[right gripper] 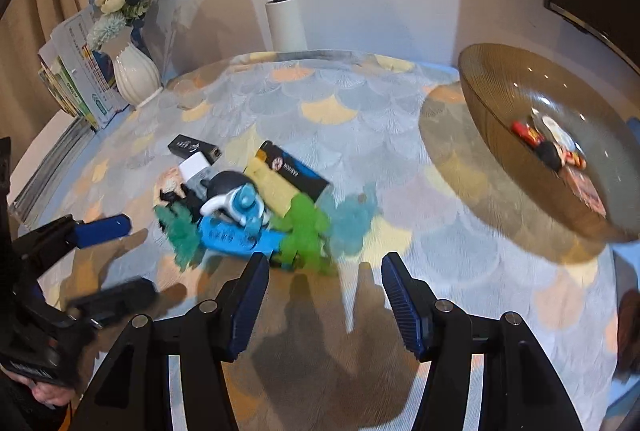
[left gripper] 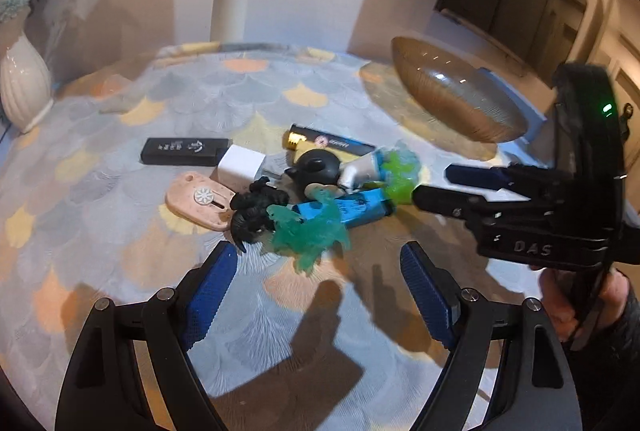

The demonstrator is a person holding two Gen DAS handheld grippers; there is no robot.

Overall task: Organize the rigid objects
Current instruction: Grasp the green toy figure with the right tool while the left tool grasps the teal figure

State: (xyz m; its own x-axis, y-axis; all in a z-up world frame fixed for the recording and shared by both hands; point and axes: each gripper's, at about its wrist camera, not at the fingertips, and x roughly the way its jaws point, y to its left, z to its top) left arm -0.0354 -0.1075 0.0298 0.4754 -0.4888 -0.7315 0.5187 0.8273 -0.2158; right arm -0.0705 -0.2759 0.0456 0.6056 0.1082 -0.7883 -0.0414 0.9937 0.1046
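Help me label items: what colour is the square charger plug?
White charger plug, clearest in the left wrist view.

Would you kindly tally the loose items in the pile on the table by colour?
Black: 4 - USB stick, lighter, round gadget, figurine
Green translucent figurines: 2 - teal, lime
Blue: 1 - lighter
White: 1 - charger cube
Pink: 1 - flat tag
Silver: 1 - tube
Total: 10

Left tool [left gripper: 316, 287] jaws spread wide, right tool [right gripper: 324, 295] jaws likewise apart
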